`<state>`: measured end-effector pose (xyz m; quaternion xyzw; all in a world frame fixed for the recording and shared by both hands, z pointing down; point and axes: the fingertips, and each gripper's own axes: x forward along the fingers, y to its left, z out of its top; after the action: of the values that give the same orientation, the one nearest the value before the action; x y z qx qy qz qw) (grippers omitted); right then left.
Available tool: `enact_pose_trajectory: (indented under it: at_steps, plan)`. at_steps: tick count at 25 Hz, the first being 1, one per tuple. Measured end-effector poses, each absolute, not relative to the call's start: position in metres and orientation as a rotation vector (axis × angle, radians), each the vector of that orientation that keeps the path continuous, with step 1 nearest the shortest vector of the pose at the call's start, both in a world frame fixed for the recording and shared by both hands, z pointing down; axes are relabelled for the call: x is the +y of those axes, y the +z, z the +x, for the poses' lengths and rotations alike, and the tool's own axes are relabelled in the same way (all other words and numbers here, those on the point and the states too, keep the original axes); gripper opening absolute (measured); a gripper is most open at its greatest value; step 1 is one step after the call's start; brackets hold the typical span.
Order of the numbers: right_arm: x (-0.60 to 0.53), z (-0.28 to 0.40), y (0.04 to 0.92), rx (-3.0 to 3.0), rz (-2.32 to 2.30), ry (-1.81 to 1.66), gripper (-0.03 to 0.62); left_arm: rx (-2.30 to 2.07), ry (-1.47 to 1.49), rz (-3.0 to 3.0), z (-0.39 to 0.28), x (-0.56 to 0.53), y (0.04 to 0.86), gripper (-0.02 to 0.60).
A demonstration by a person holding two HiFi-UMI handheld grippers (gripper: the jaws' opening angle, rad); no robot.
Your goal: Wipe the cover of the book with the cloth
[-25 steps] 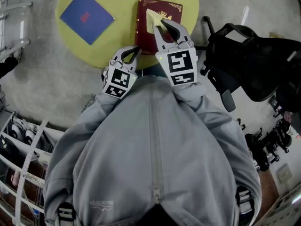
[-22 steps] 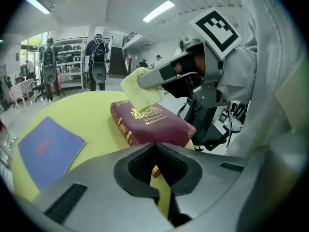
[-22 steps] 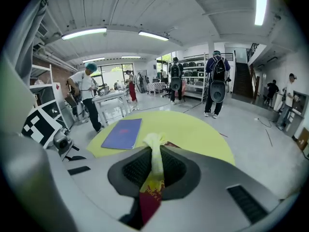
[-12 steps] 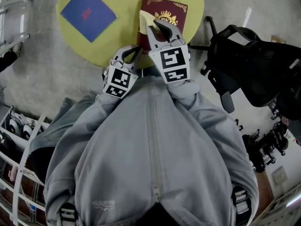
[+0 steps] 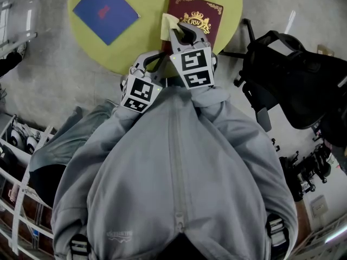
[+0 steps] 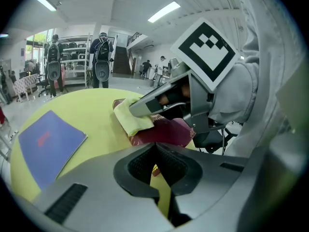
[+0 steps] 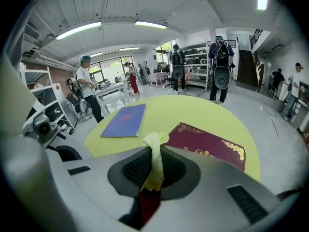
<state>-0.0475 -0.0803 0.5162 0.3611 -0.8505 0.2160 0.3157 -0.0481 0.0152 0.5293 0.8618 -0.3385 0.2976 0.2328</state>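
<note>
**Wiping judged under way at the book's near corner**

Nearest the body, the left gripper [image 5: 156, 59] is held over the near edge of the desk [image 5: 146, 45]. Its jaws are brought together with nothing between them, and the book is not touched by it. Just beyond, the right gripper [image 5: 182, 34] is clamped on the cloth [image 7: 155, 144], a yellow fold pinched between its jaws. The cloth is laid on the near left part of the book [image 5: 209, 20], which lies flat on the desk's right side. Only that corner is covered, so the crest and far edge are judged left to wipe. A blue booklet [image 5: 105, 11] lies farther left, well apart.
</note>
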Motion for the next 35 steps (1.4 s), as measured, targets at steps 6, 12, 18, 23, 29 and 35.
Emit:
enact_pose_trajectory:
  at_steps: [6,12,18,23,29,35]
  plan:
    - [-0.082,-0.043,0.52,-2.228,0.937,0.477,0.055,-0.934,0.814,2.364,-0.048,0.015,0.53,0.018]
    - [-0.079,-0.033,0.521,-2.208,0.948,0.446,0.055,-0.94,0.81,2.359,-0.048,0.016,0.53,0.018]
    - [-0.078,-0.014,0.521,-2.189,0.986,0.445,0.055,-0.95,0.803,2.356,-0.048,0.016,0.529,0.018]
    - [-0.077,0.003,0.522,-2.171,1.025,0.452,0.055,-0.959,0.8,2.354,-0.047,0.016,0.529,0.018]
    - [-0.075,0.021,0.524,-2.146,1.058,0.459,0.055,-0.969,0.799,2.353,-0.047,0.017,0.529,0.018]
    - [-0.074,0.039,0.524,-2.121,1.089,0.458,0.055,-0.974,0.798,2.351,-0.046,0.017,0.529,0.018]
